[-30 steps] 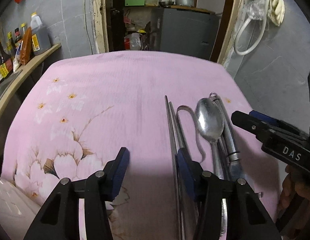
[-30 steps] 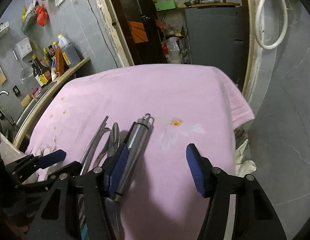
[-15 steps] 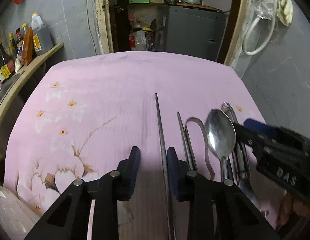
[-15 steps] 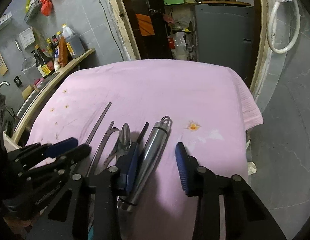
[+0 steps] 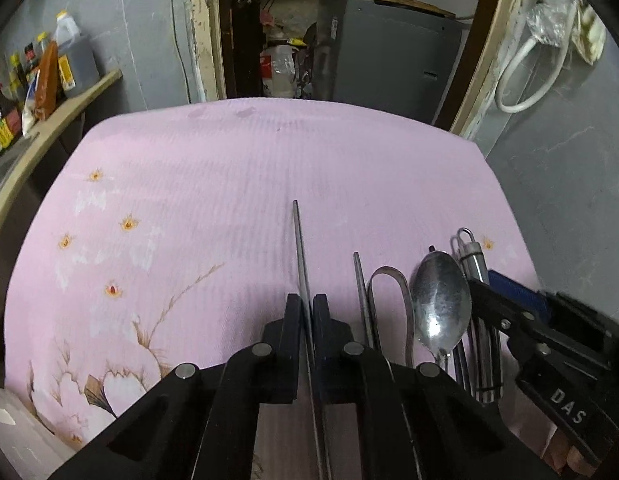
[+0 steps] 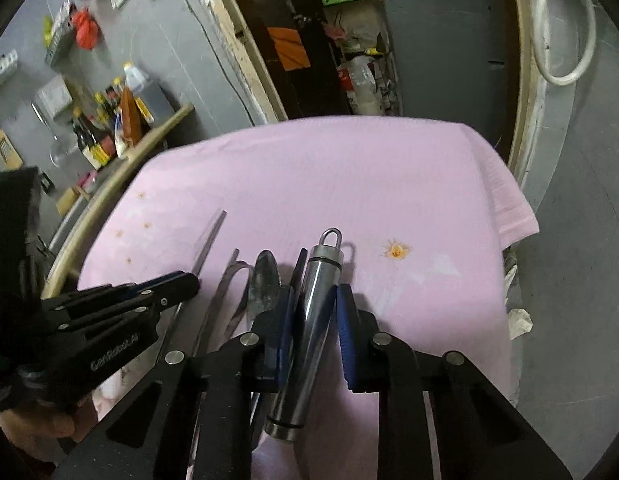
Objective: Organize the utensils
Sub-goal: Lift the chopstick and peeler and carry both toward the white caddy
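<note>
Several metal utensils lie side by side on a pink flowered cloth [image 5: 213, 184]. My left gripper [image 5: 307, 304] is shut on a thin metal chopstick [image 5: 298, 240] that points away from me. To its right lie a second chopstick [image 5: 359, 280], a looped metal strip [image 5: 405, 300] and a spoon [image 5: 439, 300]. My right gripper [image 6: 313, 312] is shut on a thick steel handle with a hanging loop [image 6: 321, 280], which rests on the cloth. The spoon [image 6: 265, 280] shows just left of it. The right gripper also shows in the left wrist view [image 5: 509, 308].
Bottles [image 5: 65, 60] stand on a wooden shelf at the left wall. A grey cabinet [image 5: 389, 52] and a doorway lie beyond the cloth's far edge. The cloth drops off at the right edge [image 6: 513, 216] beside a grey wall.
Both grippers went from wide open to shut. The left closed on the chopstick and slid it left, apart from the other utensils. The right closed on the steel handle.
</note>
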### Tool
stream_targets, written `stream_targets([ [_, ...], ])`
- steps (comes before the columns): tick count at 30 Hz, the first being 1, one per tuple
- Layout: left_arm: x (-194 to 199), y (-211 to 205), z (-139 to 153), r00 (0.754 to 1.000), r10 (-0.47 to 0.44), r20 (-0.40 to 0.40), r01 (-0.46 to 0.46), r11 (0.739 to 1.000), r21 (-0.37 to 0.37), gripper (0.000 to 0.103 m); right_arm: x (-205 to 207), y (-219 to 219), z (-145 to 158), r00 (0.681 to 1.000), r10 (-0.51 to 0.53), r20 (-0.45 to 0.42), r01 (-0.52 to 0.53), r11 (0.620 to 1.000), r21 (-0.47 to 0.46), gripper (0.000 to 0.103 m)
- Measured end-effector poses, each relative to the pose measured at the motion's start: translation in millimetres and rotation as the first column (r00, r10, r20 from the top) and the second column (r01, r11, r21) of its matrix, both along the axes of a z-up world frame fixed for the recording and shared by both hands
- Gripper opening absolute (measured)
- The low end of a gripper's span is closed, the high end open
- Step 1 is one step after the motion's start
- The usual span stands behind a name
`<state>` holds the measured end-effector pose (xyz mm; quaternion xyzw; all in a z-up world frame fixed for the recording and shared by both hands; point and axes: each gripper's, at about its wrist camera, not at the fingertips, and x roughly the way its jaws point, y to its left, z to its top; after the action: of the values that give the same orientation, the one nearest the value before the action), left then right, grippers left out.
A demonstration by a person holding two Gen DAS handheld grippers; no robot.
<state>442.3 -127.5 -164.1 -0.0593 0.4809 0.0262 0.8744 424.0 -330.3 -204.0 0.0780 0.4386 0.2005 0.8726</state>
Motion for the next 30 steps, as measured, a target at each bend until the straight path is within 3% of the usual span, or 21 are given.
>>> stream_targets([
  [6,-18.5,3.7,15.7,0.998,0.001,0.059,0.003,0.998,-0.067,0.006,-20.0,-13.7,21.8,0.997,-0.039,0.065,0.034,0.996,0.078,0.017],
  [12,-43.9,-1.5,37.4,0.988,-0.06,0.142,0.081,0.985,-0.151,0.005,-45.2,-32.9,49.3,0.987,-0.086,0.138,0.067,0.989,0.133,0.016],
  [20,-82.4,-10.7,68.0,0.955,-0.16,0.25,0.204,0.966,-0.16,0.005,-92.7,-41.7,80.9,0.966,-0.125,0.226,0.097,0.987,0.131,0.016],
  [30,-138.7,-4.1,89.3,0.911,-0.272,0.31,0.327,0.934,-0.143,0.005,-156.6,-41.3,102.7,0.945,-0.179,0.275,0.16,0.983,0.089,0.016],
])
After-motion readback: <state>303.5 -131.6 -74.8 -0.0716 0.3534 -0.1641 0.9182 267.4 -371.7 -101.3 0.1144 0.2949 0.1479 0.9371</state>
